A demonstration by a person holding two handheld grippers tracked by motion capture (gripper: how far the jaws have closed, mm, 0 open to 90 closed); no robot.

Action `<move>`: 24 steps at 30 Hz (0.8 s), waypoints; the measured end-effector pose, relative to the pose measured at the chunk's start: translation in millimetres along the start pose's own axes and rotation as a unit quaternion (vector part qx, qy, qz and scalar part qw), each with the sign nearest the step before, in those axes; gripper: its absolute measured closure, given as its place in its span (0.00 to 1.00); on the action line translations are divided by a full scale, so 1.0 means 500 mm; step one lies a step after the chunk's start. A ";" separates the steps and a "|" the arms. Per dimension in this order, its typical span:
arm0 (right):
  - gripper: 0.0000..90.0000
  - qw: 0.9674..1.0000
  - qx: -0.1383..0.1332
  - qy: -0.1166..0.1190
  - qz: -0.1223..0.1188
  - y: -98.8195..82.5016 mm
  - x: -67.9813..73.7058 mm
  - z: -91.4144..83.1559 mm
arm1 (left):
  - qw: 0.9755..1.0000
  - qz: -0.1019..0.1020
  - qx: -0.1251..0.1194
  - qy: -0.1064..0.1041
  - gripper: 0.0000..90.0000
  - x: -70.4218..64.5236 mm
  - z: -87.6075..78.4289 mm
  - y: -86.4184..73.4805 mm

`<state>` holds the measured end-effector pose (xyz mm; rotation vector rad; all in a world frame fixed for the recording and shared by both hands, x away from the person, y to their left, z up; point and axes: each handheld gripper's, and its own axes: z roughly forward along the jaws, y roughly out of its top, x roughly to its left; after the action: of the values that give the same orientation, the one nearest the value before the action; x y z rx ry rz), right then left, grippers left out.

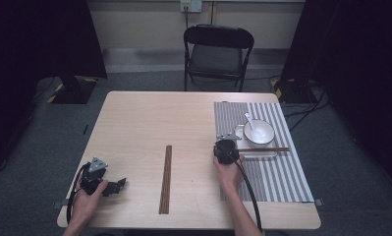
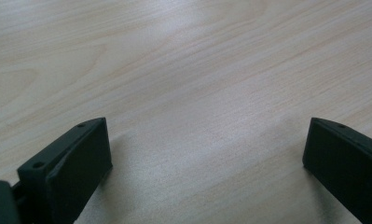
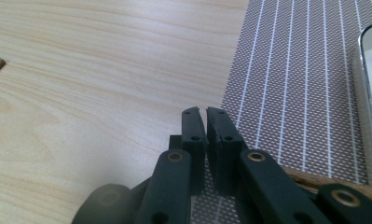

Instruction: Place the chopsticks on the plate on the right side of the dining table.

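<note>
The right gripper [image 1: 226,147], jaws together and empty, hovered at the striped placemat's [image 1: 262,182] left edge, just beside the chopstick [image 1: 269,149] lying crosswise before the bowl [image 1: 259,132], while the open left gripper [image 1: 116,186] rested far off.

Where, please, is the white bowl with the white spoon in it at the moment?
In the high view, the white bowl sits on a white tray on the striped grey placemat at the table's right, just beyond the right gripper.
</note>
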<state>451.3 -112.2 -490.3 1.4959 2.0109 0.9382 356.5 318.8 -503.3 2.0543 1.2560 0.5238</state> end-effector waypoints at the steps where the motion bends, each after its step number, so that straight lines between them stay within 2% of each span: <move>1: 0.96 1.000 0.000 0.000 0.000 0.000 -0.001 0.000 | 1.000 0.000 0.000 0.000 0.00 0.000 0.000 0.000; 11: 0.96 1.000 -0.001 -0.006 0.001 0.001 -0.008 -0.002 | 1.000 -0.004 -0.004 0.001 0.00 -0.001 0.001 0.000; 19: 0.96 1.000 -0.008 0.008 -0.003 0.008 -0.001 -0.002 | 1.000 0.000 0.000 0.000 0.00 0.000 0.000 0.000; 24: 0.96 1.000 -0.006 -0.001 0.003 0.013 -0.008 0.002 | 1.000 0.003 0.001 0.001 0.00 0.001 -0.001 0.000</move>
<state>457.4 -114.4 -486.2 1.4959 1.9972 0.9502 356.2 319.4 -503.1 2.0603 1.2510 0.5276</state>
